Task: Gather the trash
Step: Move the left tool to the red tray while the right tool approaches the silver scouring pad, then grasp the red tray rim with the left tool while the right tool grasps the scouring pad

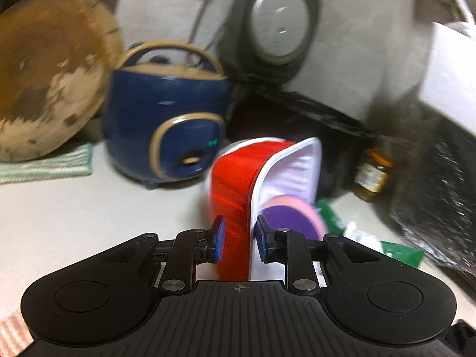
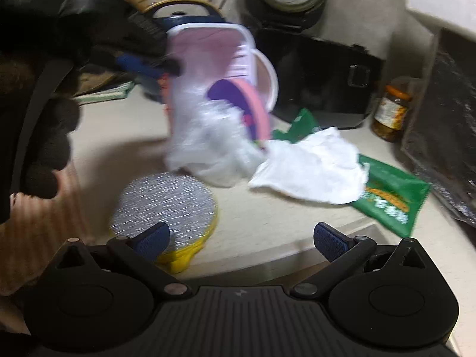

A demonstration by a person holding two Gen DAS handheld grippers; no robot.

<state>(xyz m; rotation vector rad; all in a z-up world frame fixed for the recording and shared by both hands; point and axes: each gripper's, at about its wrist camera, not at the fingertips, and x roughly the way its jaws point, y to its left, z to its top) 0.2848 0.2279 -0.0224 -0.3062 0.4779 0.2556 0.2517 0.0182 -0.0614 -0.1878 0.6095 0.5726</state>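
Kitchen counter (image 2: pixel 125 136), pale and crowded along the back wall. Left to right in the left wrist view: round wooden board (image 1: pixel 50 71) leaning up, blue rice cooker (image 1: pixel 166 113), grey cooker (image 1: pixel 276 20) behind it with its lid raised, black box (image 1: pixel 297 125), glass jar (image 1: pixel 373 175) at far right. Both views are motion-blurred.

Left gripper (image 1: pixel 239 235): jaws narrowly apart with the red-and-white wall of the tub (image 1: pixel 238 184) between the pads. The right pad seems to stand slightly off the wall; blur stops me saying whether the grip is firm. The tub is tipped on its side, mouth to the right, with a purple and pink disc (image 1: pixel 293 217) in the opening. In the right wrist view a gloved hand (image 2: pixel 47 136) carries that gripper, and crumpled clear plastic (image 2: pixel 214 145) hangs out of the tub's mouth.

Right gripper (image 2: pixel 241 238): jaws wide apart, nothing between them. Its left pad shows in front of a foil-topped yellow cup (image 2: pixel 166 208) on the counter.

Loose trash: the cup at lower left, a white tissue (image 2: pixel 312 166) at centre-right, touching the spilling plastic, and a green wrapper (image 2: pixel 395 199) partly under it.

Step, as I judge it: the tub serves as the collecting bin, held tilted to receive, with gathering under way and three pieces still out.

Next move calls for the right gripper to close on a loose piece, the cup being nearest, and feed it into the mouth. Left should firm its hold first; a slack pinch on a thin wall could let the tub roll and shed what it holds.
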